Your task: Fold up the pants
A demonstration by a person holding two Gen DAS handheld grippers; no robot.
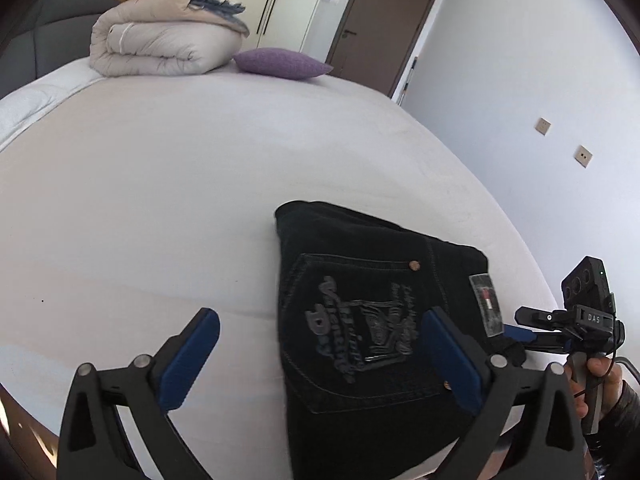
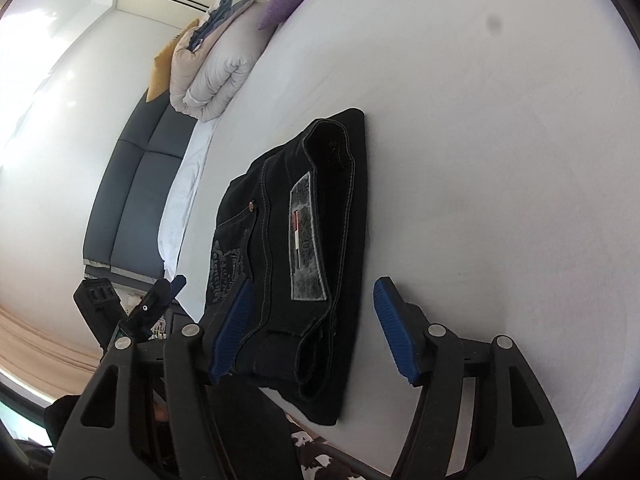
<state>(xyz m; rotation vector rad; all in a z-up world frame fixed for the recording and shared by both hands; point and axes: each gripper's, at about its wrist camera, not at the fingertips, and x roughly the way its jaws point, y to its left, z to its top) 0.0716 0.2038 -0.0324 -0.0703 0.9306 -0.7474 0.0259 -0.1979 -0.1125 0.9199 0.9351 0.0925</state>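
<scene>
Folded black jeans (image 1: 360,280) lie flat on the white bed (image 1: 160,200) near its front right corner, back pocket and grey waistband label facing up. My left gripper (image 1: 320,344) hovers just above their near left part, open wide; one blue pad is over the sheet, the other over the pocket. In the right wrist view the jeans (image 2: 320,160) show their waistband edge. My right gripper (image 2: 314,320) stands open astride the near end of it. Its left pad overlaps the denim and its right pad is off the cloth over the sheet. Neither gripper pinches fabric.
A folded beige duvet (image 1: 160,40) with a yellow pillow on top and a purple cushion (image 1: 280,62) sit at the bed's far end by a grey headboard (image 2: 132,184). A brown door (image 1: 380,28) and a white wall flank the bed's right edge. A hand (image 1: 600,372) holds the right gripper's handle.
</scene>
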